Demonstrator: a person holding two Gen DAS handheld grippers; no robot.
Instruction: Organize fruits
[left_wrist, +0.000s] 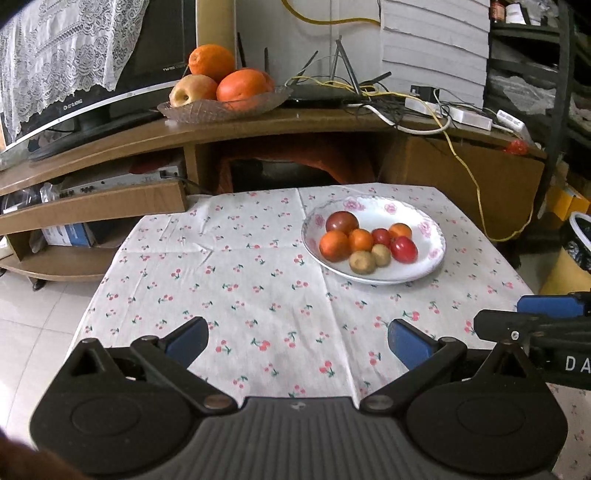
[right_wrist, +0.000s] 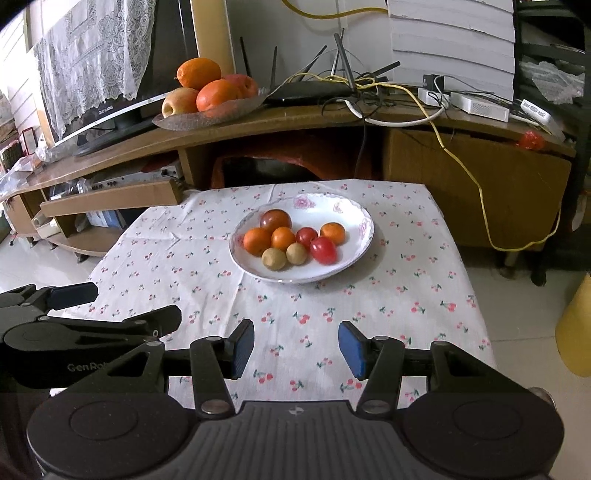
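Both grippers are hovering over the near edge of the cherry-print tablecloth (right_wrist: 295, 295), and I've got nothing in either one. My left gripper (left_wrist: 297, 341) has its jaws spread wide, blue pads far apart with only cloth between them; my right gripper (right_wrist: 296, 349) is parted too, a bit narrower, also empty. The fruit is sitting ahead of me in the white floral plate (right_wrist: 354, 216) near the far side of the table: three small oranges (right_wrist: 257, 241), two red tomatoes (right_wrist: 323, 250), a darker reddish-brown one (right_wrist: 276, 219) at the back, and two little brownish fruits (right_wrist: 274, 259) at the front (kiwis, perhaps; I can't tell for sure). They're bunched together, touching, on the plate's left half. Beyond the table, on the wooden TV stand (right_wrist: 295, 118), a glass dish (right_wrist: 192, 120) holds bigger oranges and apples, well apart from my plate.
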